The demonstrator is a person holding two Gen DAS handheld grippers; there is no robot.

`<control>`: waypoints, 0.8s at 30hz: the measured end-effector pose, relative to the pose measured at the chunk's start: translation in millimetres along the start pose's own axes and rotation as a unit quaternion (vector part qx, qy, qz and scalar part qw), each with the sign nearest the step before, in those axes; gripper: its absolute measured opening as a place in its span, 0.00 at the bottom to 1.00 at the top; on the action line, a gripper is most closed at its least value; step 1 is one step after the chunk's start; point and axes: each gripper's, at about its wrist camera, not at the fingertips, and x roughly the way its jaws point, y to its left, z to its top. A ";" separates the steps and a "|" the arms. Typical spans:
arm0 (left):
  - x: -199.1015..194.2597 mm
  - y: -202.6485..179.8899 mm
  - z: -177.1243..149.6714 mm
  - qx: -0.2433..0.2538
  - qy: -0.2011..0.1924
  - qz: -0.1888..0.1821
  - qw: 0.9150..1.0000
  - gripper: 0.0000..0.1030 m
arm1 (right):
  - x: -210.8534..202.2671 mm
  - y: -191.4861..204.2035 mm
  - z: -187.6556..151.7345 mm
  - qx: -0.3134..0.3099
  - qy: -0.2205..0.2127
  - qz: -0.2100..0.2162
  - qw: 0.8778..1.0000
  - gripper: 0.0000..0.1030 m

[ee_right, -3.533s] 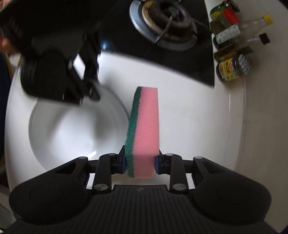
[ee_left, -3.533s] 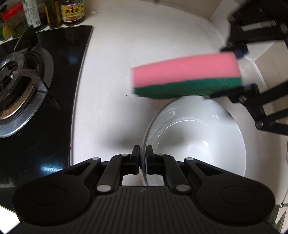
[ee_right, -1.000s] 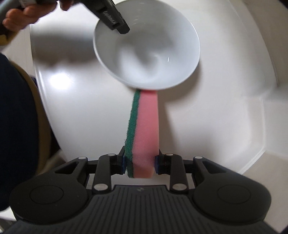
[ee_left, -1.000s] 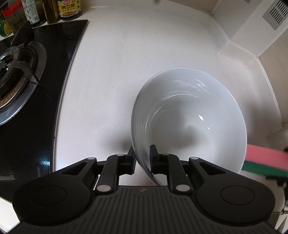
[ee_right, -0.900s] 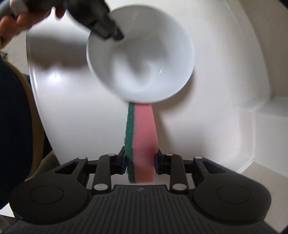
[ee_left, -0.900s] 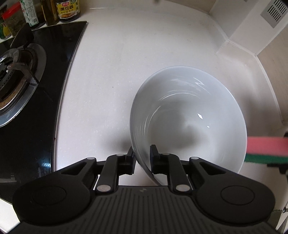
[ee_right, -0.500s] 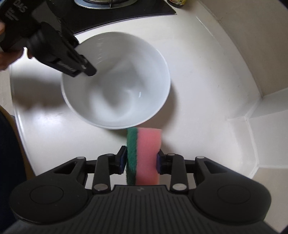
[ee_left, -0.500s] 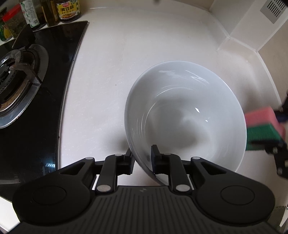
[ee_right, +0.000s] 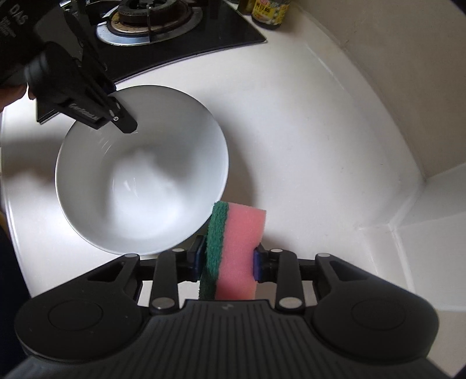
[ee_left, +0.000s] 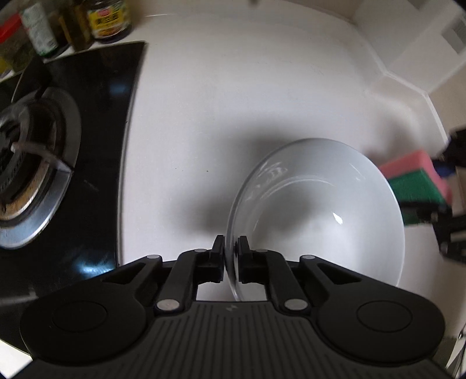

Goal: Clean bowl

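Observation:
A white bowl sits tilted on the white counter. My left gripper is shut on its near left rim, one finger inside and one outside. In the right wrist view the bowl lies left of centre, with the left gripper clamped on its upper left rim. My right gripper holds a pink and green sponge upright; its jaws are closing and the pads dent the sponge. The sponge stands just outside the bowl's right rim, green side toward the bowl.
A black gas stove with a burner borders the counter on the left. Jars and bottles stand behind it. A raised white ledge and wall corner close off the counter to the right.
The left jaws have closed tight on the bowl's rim. The right gripper has swung round with the sponge to the bowl's right side, and the stove has come into its view.

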 end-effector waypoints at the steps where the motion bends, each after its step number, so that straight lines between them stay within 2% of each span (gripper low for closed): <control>1: -0.7 0.5 -4.0 -0.011 -0.007 0.003 1.000 0.07 | -2.9 7.1 -4.7 0.011 -0.001 -0.011 1.000 0.26; 5: -4.2 -2.5 -16.8 -0.063 -0.027 0.031 0.997 0.08 | -17.1 35.4 -20.4 0.027 0.014 -0.013 0.999 0.26; 9: -7.0 -9.6 -31.6 -0.109 -0.036 0.047 0.992 0.07 | -29.3 59.1 -32.2 0.048 0.004 0.052 0.998 0.26; 12: -8.4 -15.9 -41.1 -0.137 -0.027 0.045 0.989 0.10 | -33.7 62.4 -35.3 0.058 0.001 0.058 0.997 0.26; 15: -8.9 -22.6 -42.5 -0.101 0.004 0.041 0.994 0.17 | -28.9 35.6 -38.0 0.086 0.012 0.032 0.996 0.26; 19: -6.5 -23.6 -21.5 -0.008 0.056 0.036 0.998 0.18 | -26.9 13.0 -32.3 0.089 0.017 0.017 0.996 0.26; 24: -4.3 -27.6 15.3 0.099 0.050 0.061 0.992 0.14 | -24.7 17.9 -21.6 0.061 0.019 0.008 0.998 0.26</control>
